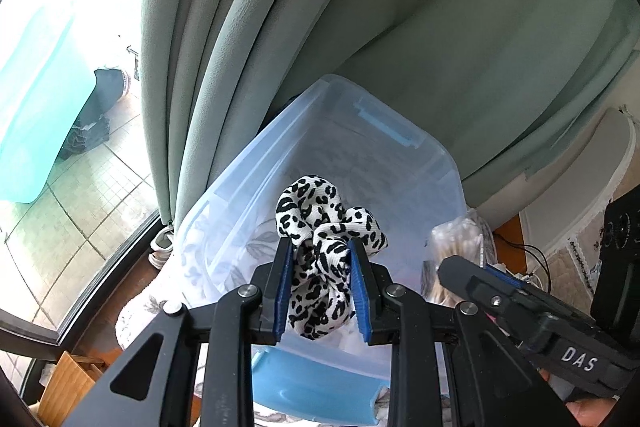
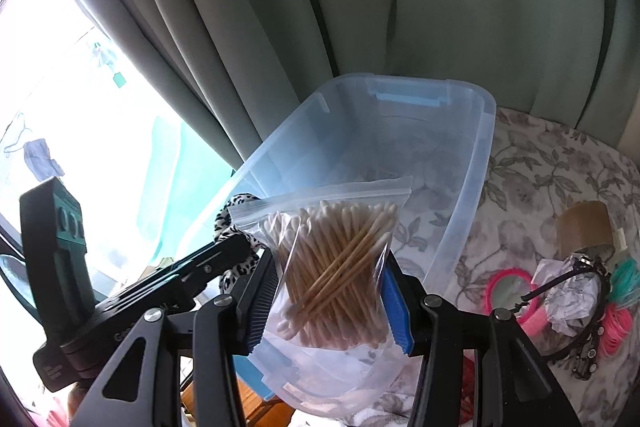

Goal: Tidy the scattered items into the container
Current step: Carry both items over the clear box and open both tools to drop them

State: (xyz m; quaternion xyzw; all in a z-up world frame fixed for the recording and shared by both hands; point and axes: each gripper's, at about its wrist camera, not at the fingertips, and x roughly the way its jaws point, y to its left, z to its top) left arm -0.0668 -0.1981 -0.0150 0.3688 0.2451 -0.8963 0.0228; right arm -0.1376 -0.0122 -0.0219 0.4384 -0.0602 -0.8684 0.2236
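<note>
A clear plastic storage bin (image 1: 404, 163) (image 2: 478, 163) with blue latches sits on a floral cloth. My left gripper (image 1: 320, 247) is shut on a black-and-white leopard-print scrunchie (image 1: 320, 223), held over the bin's near end. My right gripper (image 2: 330, 263) is shut on a clear zip bag of cotton swabs (image 2: 336, 267), hanging above the bin's near rim. In the left wrist view the bag (image 1: 460, 239) and the right gripper's finger (image 1: 500, 287) show at the right. The scrunchie (image 2: 236, 215) peeks out left of the bag in the right wrist view.
On the floral tablecloth (image 2: 560, 163) at the right lie a pink hand mirror (image 2: 510, 287), crumpled paper (image 2: 568, 303), a black headband (image 2: 580, 347), pink hair ties (image 2: 616, 331) and a brown card (image 2: 584, 227). Green curtains (image 1: 360, 7) hang behind the bin; a window is at the left.
</note>
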